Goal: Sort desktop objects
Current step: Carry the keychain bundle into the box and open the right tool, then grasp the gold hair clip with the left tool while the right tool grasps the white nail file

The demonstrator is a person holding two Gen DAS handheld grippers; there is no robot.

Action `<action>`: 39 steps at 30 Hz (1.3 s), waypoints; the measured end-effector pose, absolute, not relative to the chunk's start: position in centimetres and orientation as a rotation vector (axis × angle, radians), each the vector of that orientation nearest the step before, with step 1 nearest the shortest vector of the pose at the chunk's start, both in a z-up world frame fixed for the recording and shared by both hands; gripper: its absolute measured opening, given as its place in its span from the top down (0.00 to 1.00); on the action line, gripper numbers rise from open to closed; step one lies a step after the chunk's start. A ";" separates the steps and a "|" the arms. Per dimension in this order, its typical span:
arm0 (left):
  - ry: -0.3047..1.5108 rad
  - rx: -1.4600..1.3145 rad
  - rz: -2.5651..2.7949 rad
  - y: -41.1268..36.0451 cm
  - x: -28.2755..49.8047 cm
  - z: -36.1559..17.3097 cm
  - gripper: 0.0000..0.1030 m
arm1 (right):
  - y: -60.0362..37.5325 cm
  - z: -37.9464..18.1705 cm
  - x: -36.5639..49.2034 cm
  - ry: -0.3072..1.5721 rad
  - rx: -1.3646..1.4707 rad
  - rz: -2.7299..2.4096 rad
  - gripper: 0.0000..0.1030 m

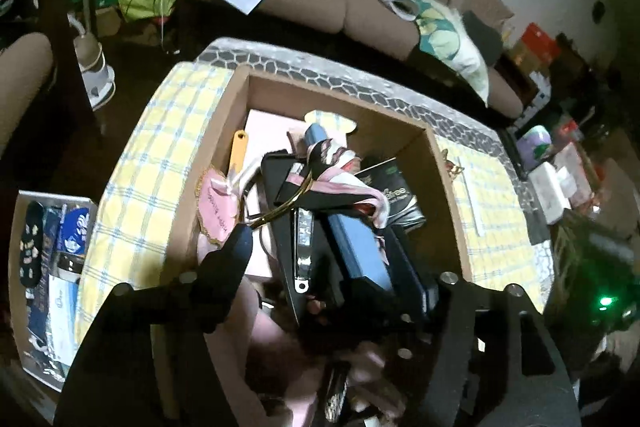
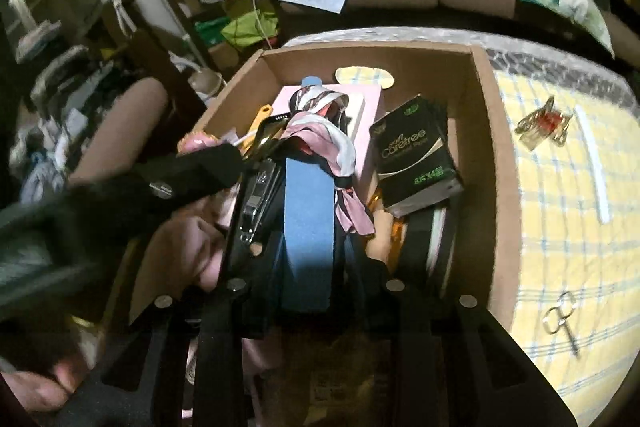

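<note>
Right wrist view: clamping the blue case (image 2: 308,227) in the right tongs (image 2: 312,279), apparently to lower it into the cardboard box (image 2: 492,147). Keeping the left tongs (image 1: 340,267) apart, gripping nothing.

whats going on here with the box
A person is sorting desk clutter into a cardboard box with tongs in each hand. The right tongs grip a blue case over the box. The left tongs are open beside it. A hair clip and scissors lie on the checked cloth.
</note>
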State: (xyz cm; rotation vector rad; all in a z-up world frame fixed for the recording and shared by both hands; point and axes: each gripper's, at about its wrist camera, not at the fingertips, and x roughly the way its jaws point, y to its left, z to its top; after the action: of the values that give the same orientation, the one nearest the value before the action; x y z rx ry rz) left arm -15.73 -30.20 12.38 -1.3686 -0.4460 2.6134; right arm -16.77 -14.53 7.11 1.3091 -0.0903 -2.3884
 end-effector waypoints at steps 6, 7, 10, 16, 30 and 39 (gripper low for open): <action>-0.384 -1.343 2.653 -30.0 -13.5 15.2 0.16 | -12.9 9.2 -14.5 -0.100 1.285 -2.392 0.37; -0.391 -1.327 2.650 -29.7 -12.8 15.8 0.10 | -12.3 9.9 -13.9 -0.088 1.267 -2.402 0.33; -0.385 -1.289 2.614 -28.1 -11.1 17.2 0.01 | -9.8 12.0 -12.1 -0.060 1.227 -2.436 0.24; -0.294 -1.272 2.545 -22.1 -9.8 18.8 0.01 | -1.9 14.2 -9.3 -0.011 1.182 -2.538 0.22; 0.152 -1.370 2.507 -5.9 -20.9 14.9 0.01 | 11.2 9.1 -13.4 0.101 1.256 -2.589 0.22; 0.481 -1.550 2.443 1.5 -32.7 5.8 0.01 | 13.9 5.0 -21.5 0.091 1.278 -2.588 0.23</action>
State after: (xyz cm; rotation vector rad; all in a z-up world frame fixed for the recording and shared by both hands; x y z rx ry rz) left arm -32.69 1.48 5.83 -1.5497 0.4812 2.4430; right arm -21.53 13.94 5.02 1.2775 0.0906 -2.5877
